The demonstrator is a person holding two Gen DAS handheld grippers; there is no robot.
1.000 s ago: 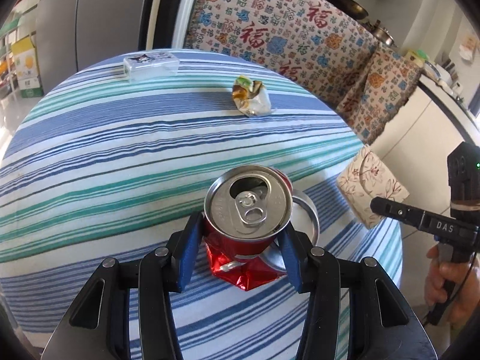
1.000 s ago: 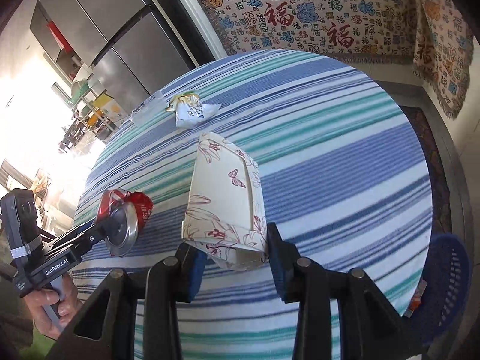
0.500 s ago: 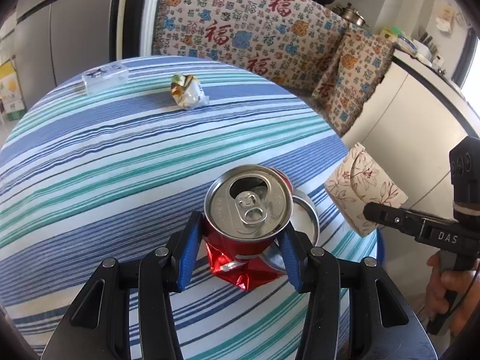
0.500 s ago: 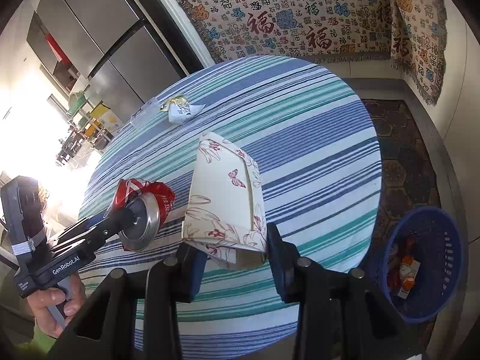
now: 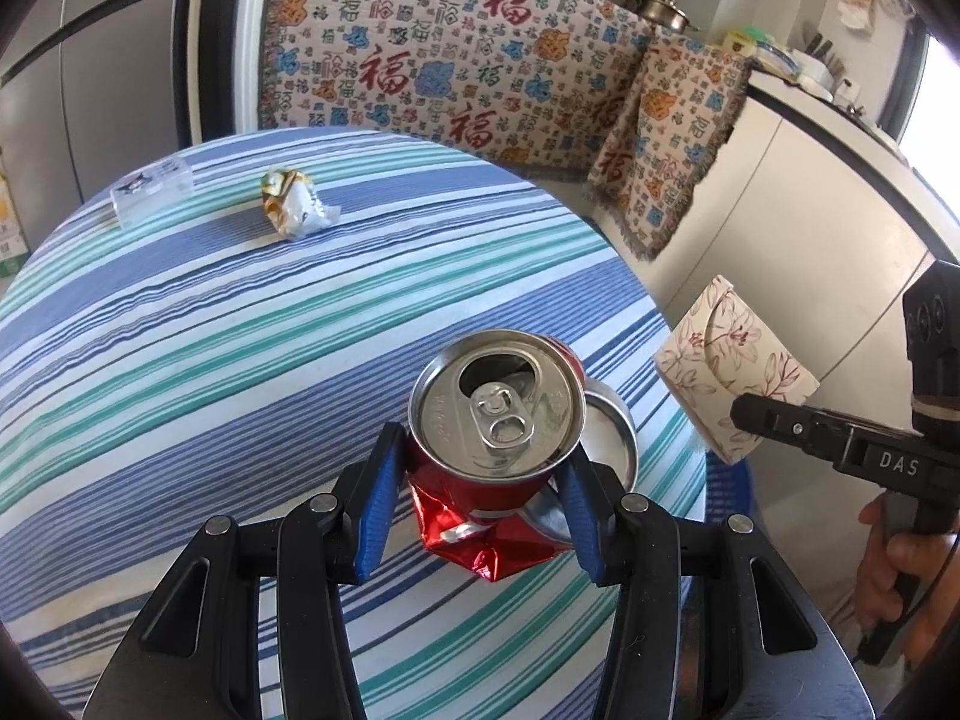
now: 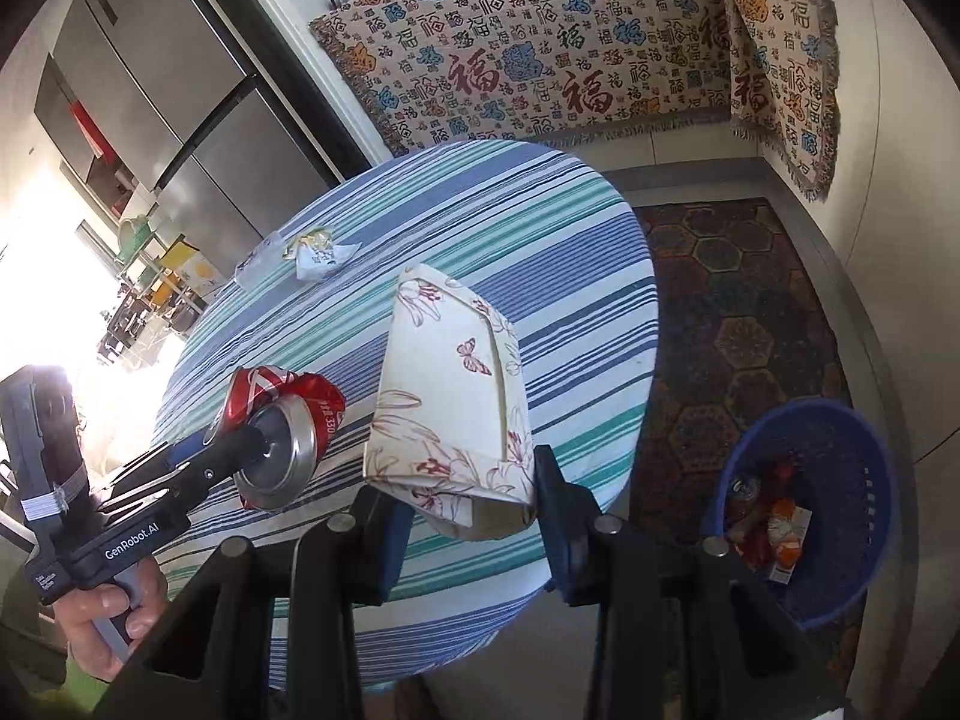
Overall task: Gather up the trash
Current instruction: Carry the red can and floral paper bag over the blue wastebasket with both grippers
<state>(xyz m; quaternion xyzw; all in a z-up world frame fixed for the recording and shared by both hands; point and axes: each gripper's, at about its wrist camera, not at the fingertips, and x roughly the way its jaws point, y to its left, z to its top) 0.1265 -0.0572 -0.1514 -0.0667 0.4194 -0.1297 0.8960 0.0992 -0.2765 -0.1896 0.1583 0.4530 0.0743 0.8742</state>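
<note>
Blue basket [image 6: 840, 420] nearer, crushed can [image 5: 492, 420] still gripped

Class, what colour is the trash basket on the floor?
Blue basket; clearest in the right wrist view.

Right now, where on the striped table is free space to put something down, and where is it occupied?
The striped table is mostly bare: the broad middle and the side toward the patterned blanket are free. Only the far edge near the fridge is occupied, by a crumpled wrapper and a clear packet beside it, apart.
</note>
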